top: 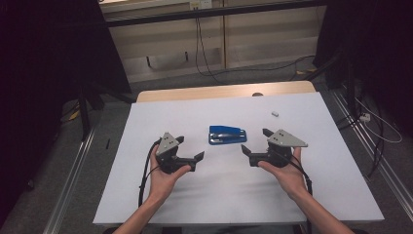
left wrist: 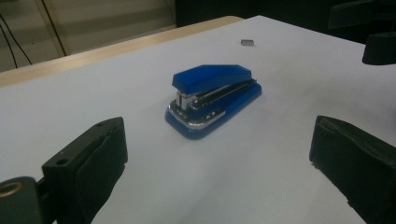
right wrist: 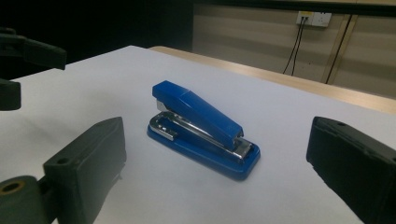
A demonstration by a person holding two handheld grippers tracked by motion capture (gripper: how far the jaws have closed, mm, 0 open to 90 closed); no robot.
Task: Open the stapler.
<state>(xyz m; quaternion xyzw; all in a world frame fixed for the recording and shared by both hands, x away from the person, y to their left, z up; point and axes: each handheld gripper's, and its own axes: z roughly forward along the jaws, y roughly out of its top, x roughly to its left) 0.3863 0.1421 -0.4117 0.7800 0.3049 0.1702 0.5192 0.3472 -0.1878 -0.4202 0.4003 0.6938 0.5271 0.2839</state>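
So, blue stapler (top: 227, 135) with no readable writing, flat on the white table (top: 302, 195), between and just ahead of left gripper (top: 189, 147) and right gripper (top: 254, 140), jaws wide apart, both tilted inward, palms underneath.

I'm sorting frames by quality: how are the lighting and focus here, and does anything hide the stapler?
High view: room dark at both sides, white table evenly lit, blue stapler small but clear. Left gripper view: dim, stapler fairly sharp, its metal base glinting; near fingers soft. Right gripper view: similar dimness, stapler crisp, faint shadow beneath; nothing covers it.
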